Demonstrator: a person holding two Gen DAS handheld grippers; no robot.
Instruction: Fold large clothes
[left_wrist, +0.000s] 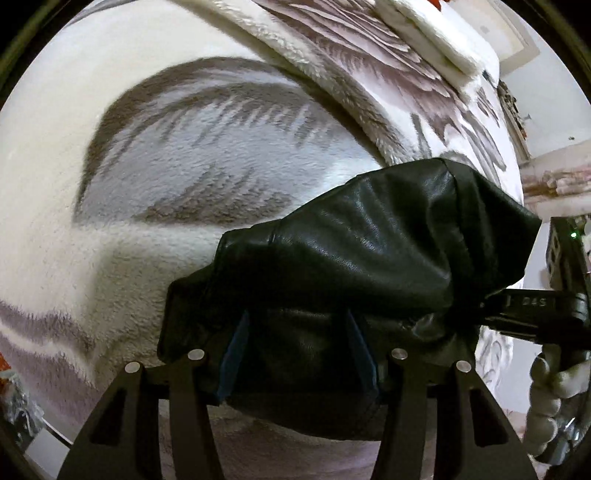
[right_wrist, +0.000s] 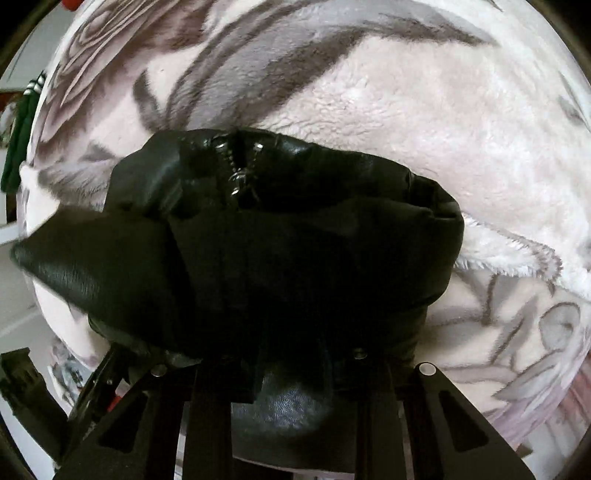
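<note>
Black leather jacket (left_wrist: 369, 258) is bunched into a thick bundle and is held above a plush blanket (left_wrist: 184, 166) printed with grey feather and rose patterns. In the left wrist view, the lower fold of the bundle is pinched by the left gripper (left_wrist: 299, 354): the blue pads (left_wrist: 232, 358) are pressed against the leather on both sides, with a broad wad of material between them. In the right wrist view, the jacket (right_wrist: 295, 240) is seen with its metal zipper (right_wrist: 240, 173) at the top of the bundle and a loose flap jutting toward the left edge of the blanket. The right gripper (right_wrist: 291, 369) is buried in dark leather; its fingers are mostly hidden, yet the folds are gathered between them, so the jacket is taken as clamped there too. The right gripper's body and a white-gloved hand (left_wrist: 550, 380) are visible at the right edge of the left wrist view. A folded-over cream edge of the blanket (left_wrist: 332, 92) is seen beyond the jacket, near the blanket's far side.
</note>
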